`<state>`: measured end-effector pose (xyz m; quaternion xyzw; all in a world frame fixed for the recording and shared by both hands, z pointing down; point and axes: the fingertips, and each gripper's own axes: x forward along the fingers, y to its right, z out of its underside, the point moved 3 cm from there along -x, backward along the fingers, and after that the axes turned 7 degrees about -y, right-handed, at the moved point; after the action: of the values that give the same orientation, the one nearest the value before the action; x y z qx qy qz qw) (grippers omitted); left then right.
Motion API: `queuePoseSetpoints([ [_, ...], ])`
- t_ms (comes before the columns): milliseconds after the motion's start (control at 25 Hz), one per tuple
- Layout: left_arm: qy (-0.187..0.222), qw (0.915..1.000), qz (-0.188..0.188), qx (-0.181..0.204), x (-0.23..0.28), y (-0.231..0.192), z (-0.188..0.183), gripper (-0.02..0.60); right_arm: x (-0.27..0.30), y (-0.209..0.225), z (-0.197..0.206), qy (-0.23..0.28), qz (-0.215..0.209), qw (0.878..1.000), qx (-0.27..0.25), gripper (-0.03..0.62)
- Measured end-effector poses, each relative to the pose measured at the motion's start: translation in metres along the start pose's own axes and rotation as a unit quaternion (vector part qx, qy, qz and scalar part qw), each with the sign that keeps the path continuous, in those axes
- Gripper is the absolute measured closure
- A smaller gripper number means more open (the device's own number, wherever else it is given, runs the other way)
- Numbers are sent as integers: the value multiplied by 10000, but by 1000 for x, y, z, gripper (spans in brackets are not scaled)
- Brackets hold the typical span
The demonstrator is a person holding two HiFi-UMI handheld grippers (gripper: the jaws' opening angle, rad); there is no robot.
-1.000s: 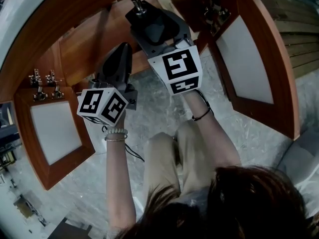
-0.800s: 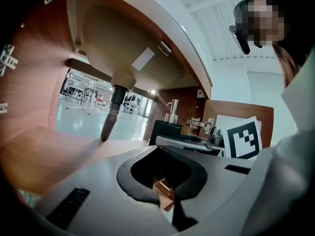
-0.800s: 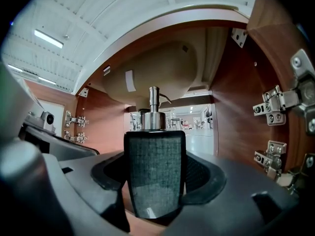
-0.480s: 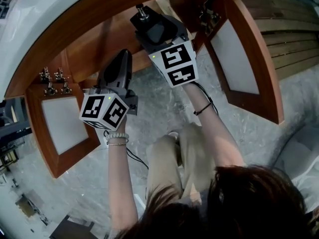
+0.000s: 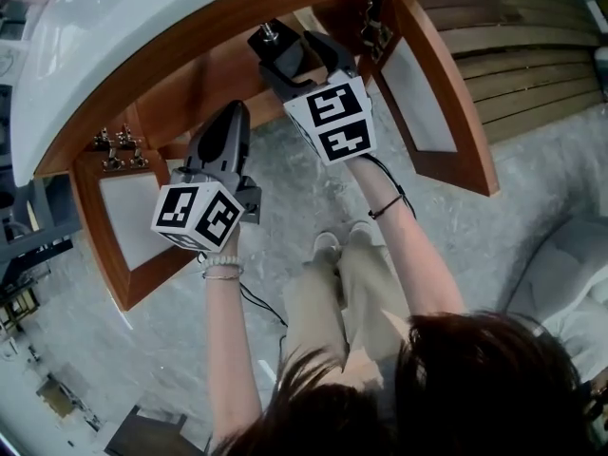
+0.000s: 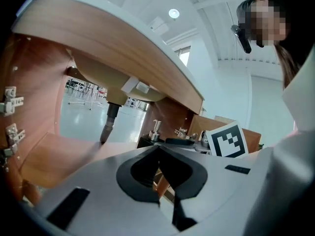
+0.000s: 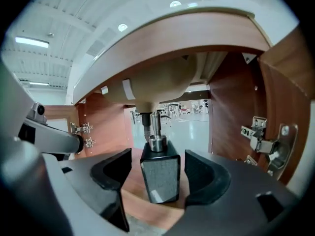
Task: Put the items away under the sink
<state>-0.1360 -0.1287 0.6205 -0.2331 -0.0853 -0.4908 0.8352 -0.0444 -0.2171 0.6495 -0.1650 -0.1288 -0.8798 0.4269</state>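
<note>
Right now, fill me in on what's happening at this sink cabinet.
A person crouches at the open cabinet under the basin, with a gripper in each hand. The right gripper has its jaws open on either side of a dark square dispenser bottle, with a gap at each pad. The bottle stands upright on the cabinet floor. The left gripper is shut and empty, held beside the right one. Both cabinet doors are open.

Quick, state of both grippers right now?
Left gripper: closed, empty.
Right gripper: open, dark dispenser bottle standing between the jaws, untouched.
</note>
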Motion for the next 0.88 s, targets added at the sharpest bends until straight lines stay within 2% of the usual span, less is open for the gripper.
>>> queuePoseSetpoints([
  [400, -137, 9997, 177, -52, -25, 42, -32, 581, -56, -18, -32, -203, -138, 9997, 54, 272],
  [640, -208, 9994, 247, -102, -41, 68, -50, 581, -92, -25, -59, -211, -141, 9997, 52, 382],
  [880, -203, 9992, 270, -191, -54, 89, -76, 581, -127, -29, -90, -215, -111, 9993, 281, 433],
])
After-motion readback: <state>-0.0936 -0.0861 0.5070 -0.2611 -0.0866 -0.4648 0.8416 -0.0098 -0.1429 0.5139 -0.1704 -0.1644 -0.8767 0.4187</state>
